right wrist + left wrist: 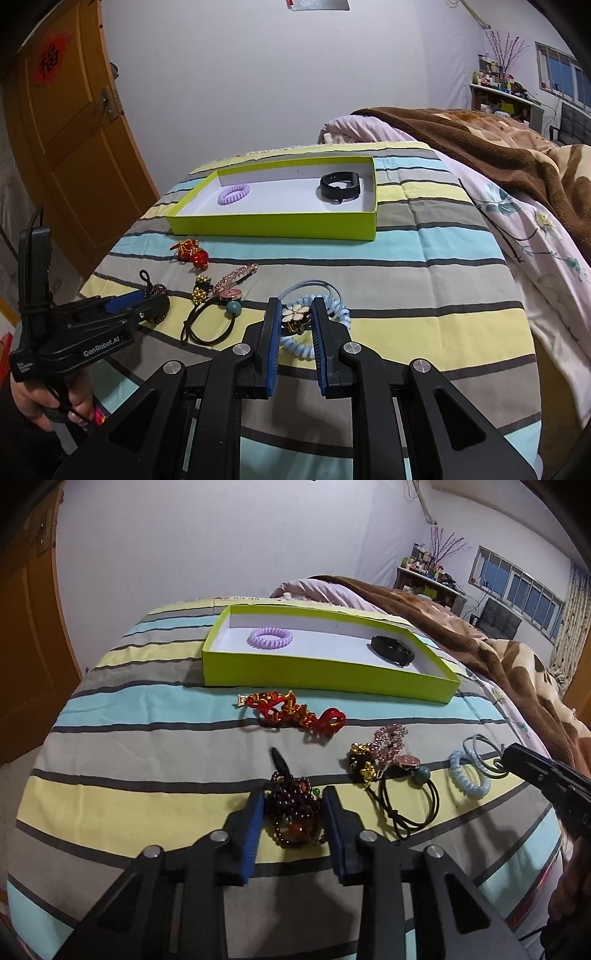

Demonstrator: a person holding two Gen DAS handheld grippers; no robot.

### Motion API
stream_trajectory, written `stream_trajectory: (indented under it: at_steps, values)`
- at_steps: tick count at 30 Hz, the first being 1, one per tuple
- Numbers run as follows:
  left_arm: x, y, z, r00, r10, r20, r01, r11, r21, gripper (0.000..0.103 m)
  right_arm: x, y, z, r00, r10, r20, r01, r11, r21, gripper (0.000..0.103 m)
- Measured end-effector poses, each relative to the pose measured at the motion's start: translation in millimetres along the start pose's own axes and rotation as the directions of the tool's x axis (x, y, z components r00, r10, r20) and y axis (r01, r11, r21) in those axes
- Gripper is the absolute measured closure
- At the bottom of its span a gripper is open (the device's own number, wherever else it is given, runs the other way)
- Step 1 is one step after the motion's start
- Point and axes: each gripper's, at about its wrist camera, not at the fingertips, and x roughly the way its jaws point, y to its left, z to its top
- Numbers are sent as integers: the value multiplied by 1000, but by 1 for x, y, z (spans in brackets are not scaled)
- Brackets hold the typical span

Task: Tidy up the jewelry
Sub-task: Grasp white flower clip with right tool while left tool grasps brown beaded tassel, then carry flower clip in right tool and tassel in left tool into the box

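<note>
Nearby, left tongs (pixel 293 818) gape around a bead bracelet (pixel 293 818); right tongs (pixel 294 319) bracket a flower tie (pixel 294 315), unclamped.

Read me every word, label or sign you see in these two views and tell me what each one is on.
"GenRobot.AI": white lettering on the side of the left gripper.
"福": black character on the red diamond decoration on the wooden door.
Small white label at the rear of the left gripper's body: too small to read.
Nothing readable on the green box or on the jewelry.
</note>
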Motion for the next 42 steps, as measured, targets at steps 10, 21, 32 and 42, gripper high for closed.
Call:
stream_trajectory:
  at_steps: [10,21,32,42]
  values:
    - [-24,-2,3,998,-30,54,30,999,11,82,-12,3,4,1000,5,30,-5,1000,-13,86]
    - [-56,-9,18,989,-60,132,56,998,28,82,-23,13,16,997,22,71,-19,999,-35,86]
    - [-57,-13,32,985,-78,151,73,997,35,82,-19,21,31,996,26,90,-20,998,-67,86]
    - [-38,-10,65,983,-75,167,67,996,52,82,5,15,65,994,25,110,-17,997,-73,86]
